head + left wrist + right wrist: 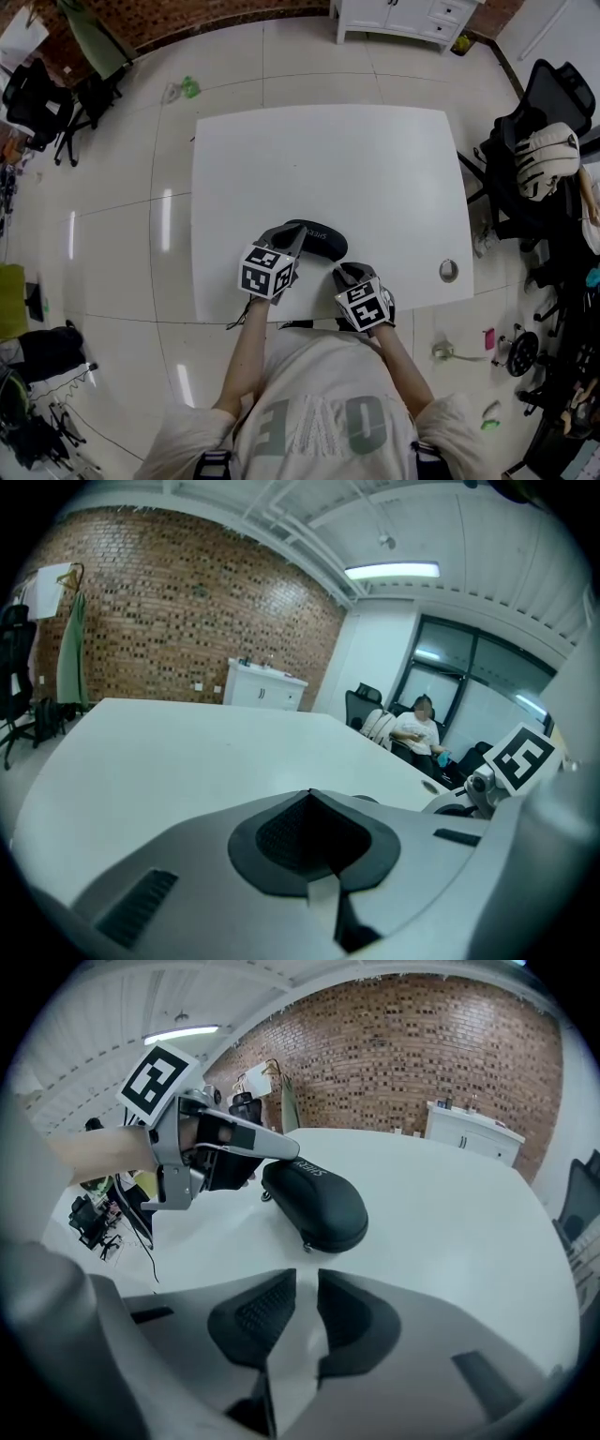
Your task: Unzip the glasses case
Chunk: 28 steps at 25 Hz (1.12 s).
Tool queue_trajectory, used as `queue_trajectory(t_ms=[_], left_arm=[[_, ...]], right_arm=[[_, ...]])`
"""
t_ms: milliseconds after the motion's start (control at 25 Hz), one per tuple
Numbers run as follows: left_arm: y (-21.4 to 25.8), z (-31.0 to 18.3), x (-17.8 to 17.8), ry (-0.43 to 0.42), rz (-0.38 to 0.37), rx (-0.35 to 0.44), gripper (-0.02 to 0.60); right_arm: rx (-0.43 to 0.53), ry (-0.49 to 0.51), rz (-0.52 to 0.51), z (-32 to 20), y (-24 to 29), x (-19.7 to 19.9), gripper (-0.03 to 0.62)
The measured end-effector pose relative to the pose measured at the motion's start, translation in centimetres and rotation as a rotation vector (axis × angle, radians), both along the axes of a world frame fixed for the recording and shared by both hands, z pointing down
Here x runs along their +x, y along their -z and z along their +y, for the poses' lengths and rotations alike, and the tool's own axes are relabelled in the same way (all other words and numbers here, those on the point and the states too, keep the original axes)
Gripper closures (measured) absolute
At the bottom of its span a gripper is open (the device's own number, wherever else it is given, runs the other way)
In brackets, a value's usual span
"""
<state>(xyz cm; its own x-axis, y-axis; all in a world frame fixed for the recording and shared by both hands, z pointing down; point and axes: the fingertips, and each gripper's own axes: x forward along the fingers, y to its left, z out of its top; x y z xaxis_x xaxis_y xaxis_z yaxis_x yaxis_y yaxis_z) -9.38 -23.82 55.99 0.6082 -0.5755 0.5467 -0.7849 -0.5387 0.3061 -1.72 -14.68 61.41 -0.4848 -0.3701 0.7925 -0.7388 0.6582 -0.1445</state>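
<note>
Since the zip can only be dragged if the body stays put, the left gripper (292,236) sits at the left end of the glasses case (317,240). Its jaws are pressed together with nothing between them. Its tip lies over the top of that end, touching or just above it, can't tell which. I read this as a hold-down, not a grip.

The right gripper (346,274) is just beside the case's right end, on the person's side. Its jaws are a narrow slit apart, and only bare table (375,169) shows in the gap. It points along the case. A small metal zip pull (306,1245) hangs at the case end nearest this gripper. That is likely the target, and it is not yet pinched.

The case lies flat and looks closed, with the table's front edge just behind it toward the person.

Writing: white print on the case top starts "SHE", and the rest is unreadable. The shirt (328,412), near side of the case, carries big pale letters "OVE", seen upside down.
</note>
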Motion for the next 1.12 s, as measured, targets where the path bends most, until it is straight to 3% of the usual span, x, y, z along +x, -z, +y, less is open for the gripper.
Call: queue_trajectory(t_ms=[200,440,640,760,840,1120], left_arm=[[0.0,-0.1,0.0,0.005,0.005,-0.002,0.578],[0.0,-0.1,0.2,0.016,0.002,-0.002,0.578],[0.0,-0.1,0.1,0.029,0.004,-0.001,0.578],[0.1,-0.2,0.1,0.035,0.014,0.003,0.578],[0.1,-0.3,0.0,0.040,0.018,0.004,0.578],[0.0,-0.7,0.3,0.035,0.002,0.021,0.578]], right_arm=[[0.072,0.064,0.081,-1.0,0.2,0.1,0.549],[0.051,0.065,0.055,-1.2,-0.2,-0.6,0.548],[0.038,-0.014,0.039,-1.7,-0.4,-0.5,0.549],[0.067,0.009,0.053,-1.6,-0.3,-0.8,0.549],[0.077,0.008,0.047,-1.8,-0.3,-0.9,0.593],[0.092,0.012,0.047,-2.4,0.0,0.1,0.594]])
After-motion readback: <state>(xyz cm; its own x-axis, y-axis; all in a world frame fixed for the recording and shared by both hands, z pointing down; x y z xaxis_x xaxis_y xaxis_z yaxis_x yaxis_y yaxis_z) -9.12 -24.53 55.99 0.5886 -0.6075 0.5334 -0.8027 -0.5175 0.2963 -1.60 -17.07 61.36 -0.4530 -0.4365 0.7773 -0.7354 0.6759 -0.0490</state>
